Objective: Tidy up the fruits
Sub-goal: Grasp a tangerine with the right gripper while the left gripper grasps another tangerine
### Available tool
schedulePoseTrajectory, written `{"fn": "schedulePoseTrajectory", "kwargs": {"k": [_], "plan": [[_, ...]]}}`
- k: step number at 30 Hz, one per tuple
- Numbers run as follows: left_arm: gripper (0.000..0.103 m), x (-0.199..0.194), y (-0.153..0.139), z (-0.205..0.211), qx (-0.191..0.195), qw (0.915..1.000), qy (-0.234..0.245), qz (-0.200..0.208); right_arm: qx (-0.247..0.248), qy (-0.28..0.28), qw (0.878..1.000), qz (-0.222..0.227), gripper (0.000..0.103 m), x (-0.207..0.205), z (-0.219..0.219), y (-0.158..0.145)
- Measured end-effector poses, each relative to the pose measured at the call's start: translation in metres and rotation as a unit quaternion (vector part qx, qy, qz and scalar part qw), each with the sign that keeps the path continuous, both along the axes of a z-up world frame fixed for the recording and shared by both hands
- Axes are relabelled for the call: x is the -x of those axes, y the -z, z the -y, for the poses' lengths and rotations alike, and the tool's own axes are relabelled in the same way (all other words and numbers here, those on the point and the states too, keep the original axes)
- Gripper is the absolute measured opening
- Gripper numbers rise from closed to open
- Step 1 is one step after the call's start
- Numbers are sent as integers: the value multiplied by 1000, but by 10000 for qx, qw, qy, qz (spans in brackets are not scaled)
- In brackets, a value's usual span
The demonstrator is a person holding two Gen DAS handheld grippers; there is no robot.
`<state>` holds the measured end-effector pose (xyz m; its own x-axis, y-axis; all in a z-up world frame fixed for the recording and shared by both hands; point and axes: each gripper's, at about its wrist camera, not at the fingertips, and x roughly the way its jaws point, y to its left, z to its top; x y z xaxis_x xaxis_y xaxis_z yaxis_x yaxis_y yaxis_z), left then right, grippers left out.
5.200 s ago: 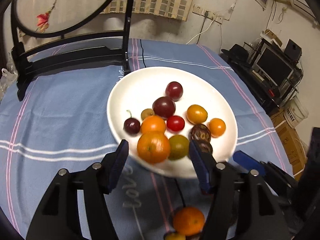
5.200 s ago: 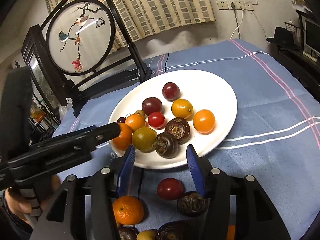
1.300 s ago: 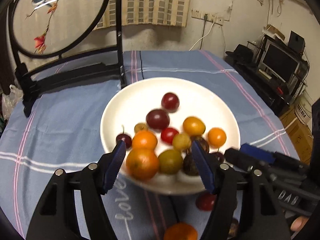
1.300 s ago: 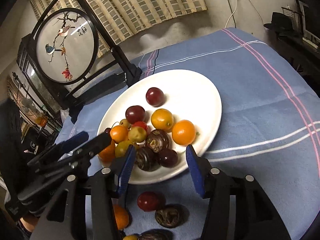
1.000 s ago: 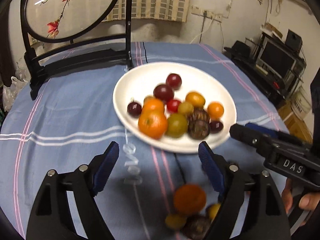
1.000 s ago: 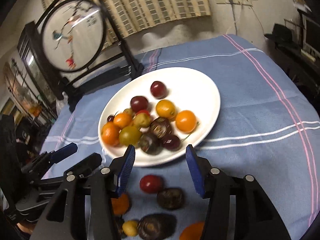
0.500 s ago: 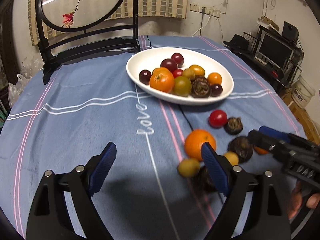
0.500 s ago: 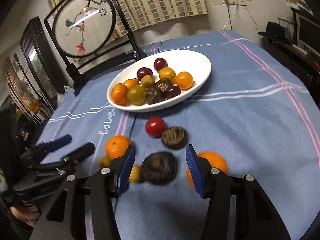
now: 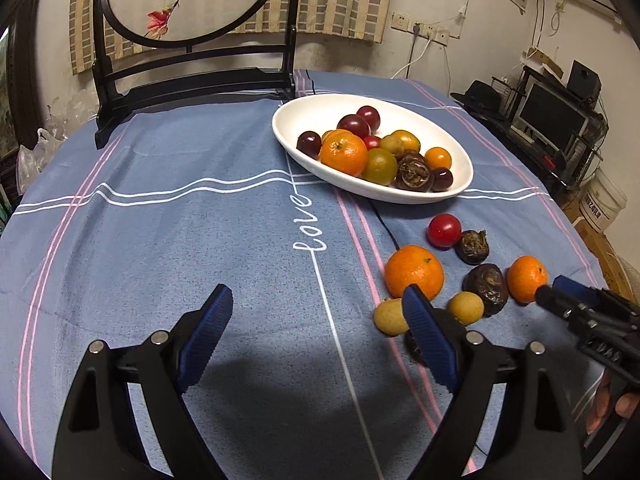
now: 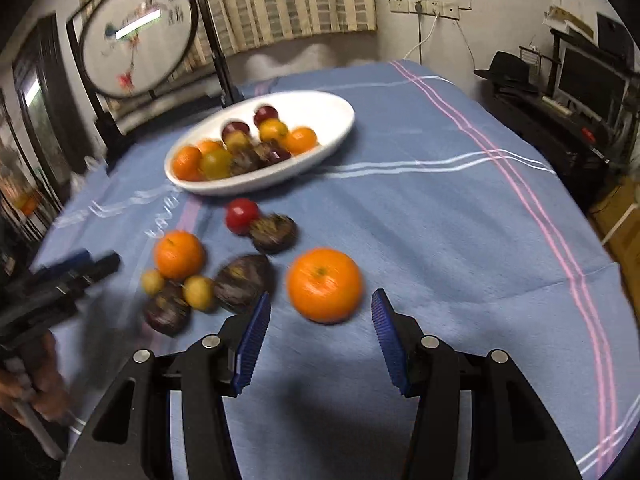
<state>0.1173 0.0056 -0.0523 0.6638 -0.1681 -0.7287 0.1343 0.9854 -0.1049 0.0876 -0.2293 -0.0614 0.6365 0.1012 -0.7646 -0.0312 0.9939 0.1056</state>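
My right tool (image 10: 318, 326) hangs open, empty, just short of the loose round orange tangerine (image 10: 325, 285), lined up to grab it. My left tool (image 9: 316, 320), jaws just widened and empty, waits over bare blue cloth on the counter (image 9: 160, 220), because the white oval plate (image 9: 460, 184) at the far side takes the fruit.

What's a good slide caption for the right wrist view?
Open right gripper poised near a loose orange, white plate of fruit beyond.

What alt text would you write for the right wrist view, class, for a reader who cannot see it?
Open jaws of the right gripper frame an orange lying on a blue tablecloth. Beyond it lie more loose fruit, then a white plate of fruit. The left gripper enters at the left edge.
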Motion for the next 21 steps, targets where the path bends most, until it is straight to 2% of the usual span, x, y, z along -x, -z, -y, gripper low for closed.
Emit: {"fn": "schedulePoseTrajectory", "kwargs": {"k": [5, 11, 13, 14, 21], "plan": [[85, 1, 1, 3, -9, 10000, 92, -23, 243, 21, 9995, -223, 53, -8, 0, 12], [85, 0, 4, 6, 13, 9997, 195, -125, 347, -232, 9980, -470, 53, -34, -12, 20], [85, 0, 4, 7, 20, 9997, 209, -129, 417, -305, 9979, -394, 46, -38, -17, 20], [85, 0, 4, 7, 28, 9997, 215, -125, 437, -326, 9979, -353, 45, -39, -19, 20], [85, 0, 7, 15, 57, 9990, 410, -168, -15, -366, 9991, -229, 45, -34, -11, 18]]}}
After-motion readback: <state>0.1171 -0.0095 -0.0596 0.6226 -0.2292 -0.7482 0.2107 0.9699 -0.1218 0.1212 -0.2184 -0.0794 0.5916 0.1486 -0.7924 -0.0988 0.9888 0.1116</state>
